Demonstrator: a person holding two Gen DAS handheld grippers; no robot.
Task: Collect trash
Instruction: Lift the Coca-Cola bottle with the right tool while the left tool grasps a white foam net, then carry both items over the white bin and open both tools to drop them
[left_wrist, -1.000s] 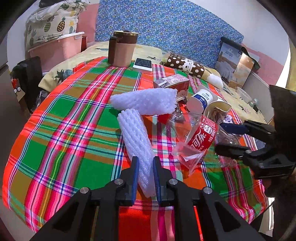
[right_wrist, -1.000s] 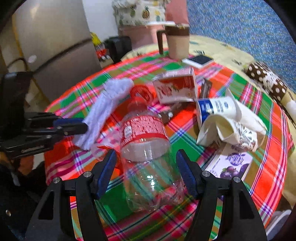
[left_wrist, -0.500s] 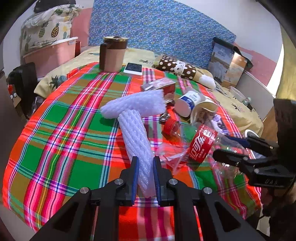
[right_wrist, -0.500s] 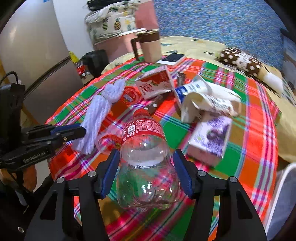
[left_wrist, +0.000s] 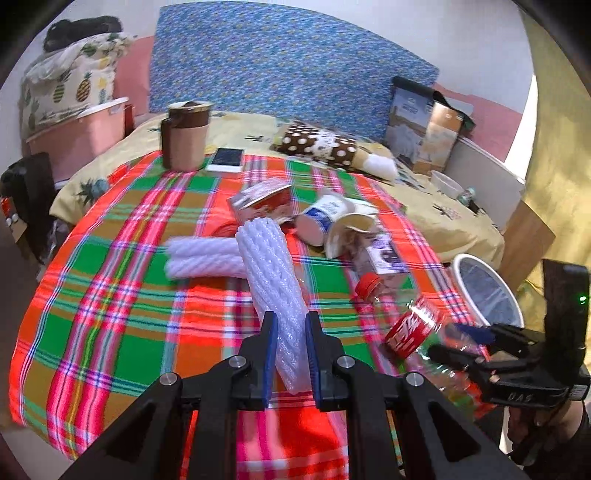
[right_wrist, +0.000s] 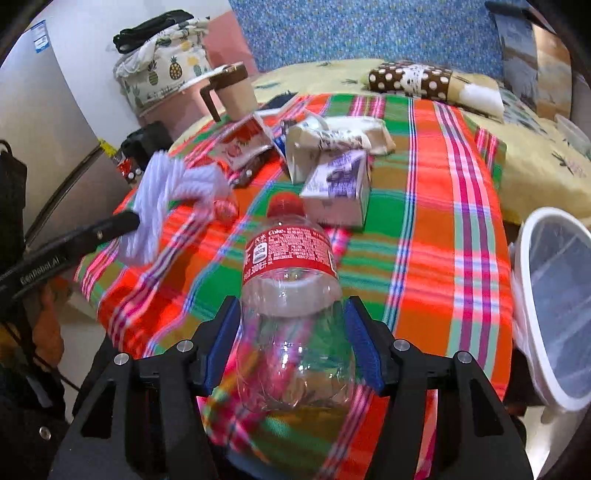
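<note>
Left wrist view: the left gripper (left_wrist: 289, 363) clamps narrow jaws on a white foam sleeve (left_wrist: 275, 295), its long axis running away over the plaid surface (left_wrist: 110, 295).

Right wrist view: the right gripper (right_wrist: 291, 347) holds a clear bottle (right_wrist: 293, 295) labelled "Coke", cap pointing forward; the bin (right_wrist: 524, 258) stands just right.

"Coke" on red label of plastic bottle (right_wrist: 291, 254); "GenRobot.AI" on left claw (right_wrist: 131, 221) arm.
</note>
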